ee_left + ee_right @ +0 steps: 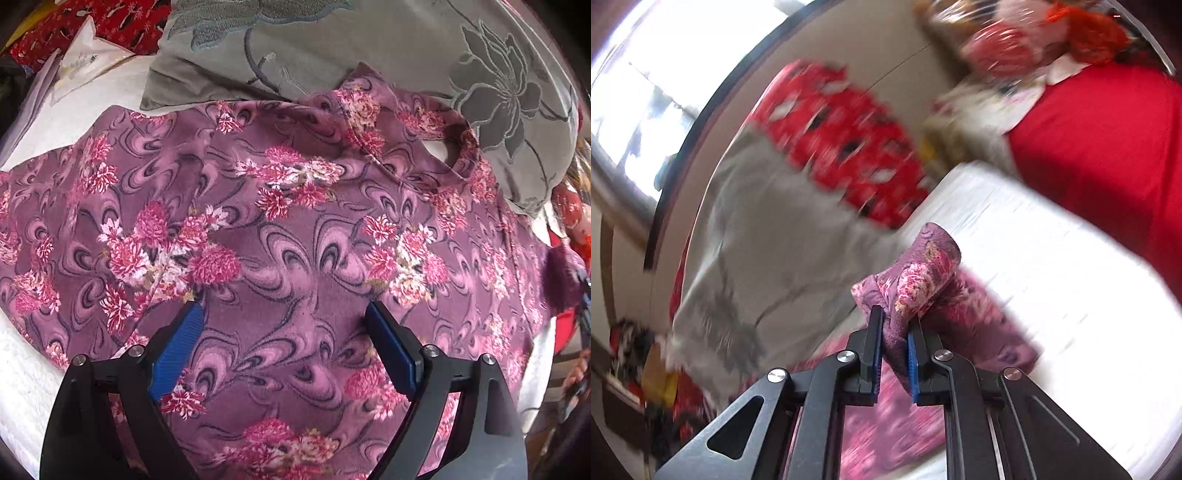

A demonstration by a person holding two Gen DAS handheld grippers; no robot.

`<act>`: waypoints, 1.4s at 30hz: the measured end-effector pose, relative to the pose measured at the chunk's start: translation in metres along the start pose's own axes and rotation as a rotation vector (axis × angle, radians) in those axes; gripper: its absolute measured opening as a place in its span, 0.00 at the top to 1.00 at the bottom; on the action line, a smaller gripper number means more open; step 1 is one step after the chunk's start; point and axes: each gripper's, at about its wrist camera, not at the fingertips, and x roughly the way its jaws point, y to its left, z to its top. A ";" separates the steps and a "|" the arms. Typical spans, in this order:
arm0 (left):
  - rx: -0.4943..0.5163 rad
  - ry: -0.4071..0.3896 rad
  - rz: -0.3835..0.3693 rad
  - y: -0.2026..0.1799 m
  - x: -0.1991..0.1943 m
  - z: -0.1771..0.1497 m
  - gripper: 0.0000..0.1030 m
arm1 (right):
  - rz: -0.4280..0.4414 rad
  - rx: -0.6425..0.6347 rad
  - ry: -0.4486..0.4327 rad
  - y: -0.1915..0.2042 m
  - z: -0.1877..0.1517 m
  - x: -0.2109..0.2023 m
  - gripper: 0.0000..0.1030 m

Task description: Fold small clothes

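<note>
Left gripper point(284, 314) spread wide, empty, poised above purple floral garment point(295, 229) lying flat on white bedding point(22, 376); right gripper point(894, 325) clenched on a bunched edge of that garment point(923, 280), lifted off the bedding point(1034, 258).

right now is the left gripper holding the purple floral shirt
No, the left gripper is open, its blue pads spread wide above the purple floral shirt with nothing pinched between them.
</note>
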 end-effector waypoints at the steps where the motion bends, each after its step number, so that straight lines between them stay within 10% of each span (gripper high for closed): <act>1: 0.000 0.007 -0.011 0.003 -0.001 0.000 0.13 | 0.007 -0.011 0.017 0.010 -0.009 0.004 0.90; 22: -0.054 0.038 -0.252 0.102 -0.071 0.002 0.13 | 0.226 -0.405 0.391 0.235 -0.210 0.083 0.89; 29: -0.061 0.061 -0.316 0.101 -0.084 -0.010 0.13 | 0.210 -0.405 0.583 0.227 -0.262 0.094 0.70; 39: -0.097 0.143 -0.341 0.040 -0.042 -0.011 0.15 | 0.125 -0.271 0.408 0.137 -0.192 0.022 0.55; 40: -0.094 0.114 -0.301 0.037 -0.044 -0.010 0.20 | 0.111 -0.251 0.386 0.126 -0.182 0.015 0.55; 42: -0.070 0.072 -0.264 0.035 -0.053 -0.006 0.87 | 0.077 -0.206 0.326 0.102 -0.159 0.003 0.55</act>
